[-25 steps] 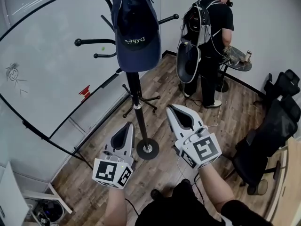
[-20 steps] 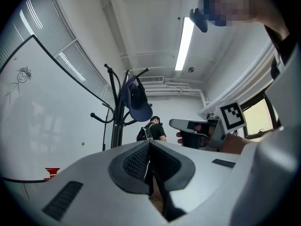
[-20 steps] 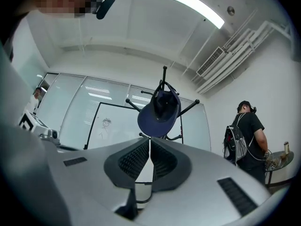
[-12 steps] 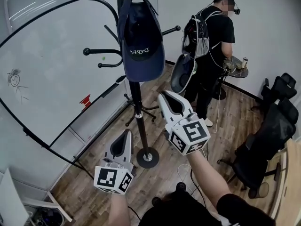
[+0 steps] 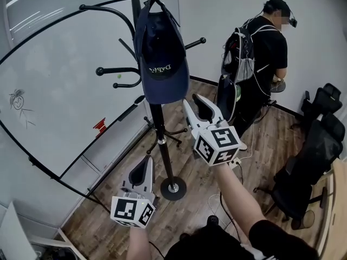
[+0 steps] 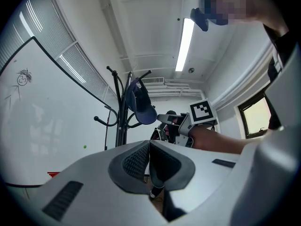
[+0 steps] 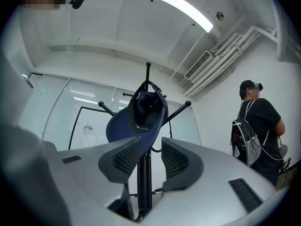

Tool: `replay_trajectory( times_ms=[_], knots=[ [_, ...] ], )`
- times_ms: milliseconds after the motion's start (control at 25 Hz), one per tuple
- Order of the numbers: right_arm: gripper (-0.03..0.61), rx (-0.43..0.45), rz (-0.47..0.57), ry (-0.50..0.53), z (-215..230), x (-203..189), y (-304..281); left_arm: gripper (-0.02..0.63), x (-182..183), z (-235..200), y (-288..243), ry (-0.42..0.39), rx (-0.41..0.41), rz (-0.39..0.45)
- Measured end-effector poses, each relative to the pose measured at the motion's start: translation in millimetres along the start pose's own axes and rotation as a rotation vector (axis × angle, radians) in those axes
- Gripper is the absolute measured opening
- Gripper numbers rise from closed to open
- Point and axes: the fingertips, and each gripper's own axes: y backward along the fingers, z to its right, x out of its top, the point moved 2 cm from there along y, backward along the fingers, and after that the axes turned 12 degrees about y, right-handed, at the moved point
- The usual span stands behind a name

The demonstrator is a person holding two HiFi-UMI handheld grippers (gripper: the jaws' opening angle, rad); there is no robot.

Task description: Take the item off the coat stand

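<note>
The right gripper (image 5: 198, 102) has risen toward the cap (image 5: 161, 58), and its jaws have just been opening, empty. The cap hangs on the coat stand (image 5: 164, 150), maybe within reach. The left gripper (image 5: 146, 161) is closed.

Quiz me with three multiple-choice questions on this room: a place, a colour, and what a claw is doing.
1. Where is the cap? A on a chair B on the coat stand C on the floor
2. The cap's colour? A navy blue B red C yellow
3. The right claw is: A clamped on the cap B shut tight C open, holding nothing
Answers: B, it hangs high on the coat stand; A, its cloth is dark blue; C, its jaws have just been opening and grip nothing.
</note>
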Motion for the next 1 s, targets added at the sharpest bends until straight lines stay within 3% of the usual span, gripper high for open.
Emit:
replay_trajectory(
  times_ms=[280, 440, 600, 720, 1000],
  knots=[
    [0.179, 0.008, 0.021, -0.085, 6.9, 8.3, -22.8, 0.015, 4.7, -0.7, -6.0, -0.019, -0.010, 0.001],
    [0.183, 0.012, 0.018, -0.109, 7.3, 7.3, -35.9, 0.015, 5.7, -3.4, -5.3, -0.018, -0.002, 0.006],
    [0.181, 0.022, -0.001, -0.197, 7.2, -3.2, -46.7, 0.015, 3.3, -3.9, -5.3, -0.017, -0.001, 0.001],
    [0.148, 0.028, -0.010, -0.243, 4.3, -7.9, -48.1, 0.015, 0.1, -3.6, -3.8, -0.015, 0.004, -0.006],
    [0.087, 0.016, -0.008, -0.228, 1.7, -4.9, -46.5, 0.015, -0.9, -6.4, 0.1, -0.008, 0.016, -0.003]
  ],
)
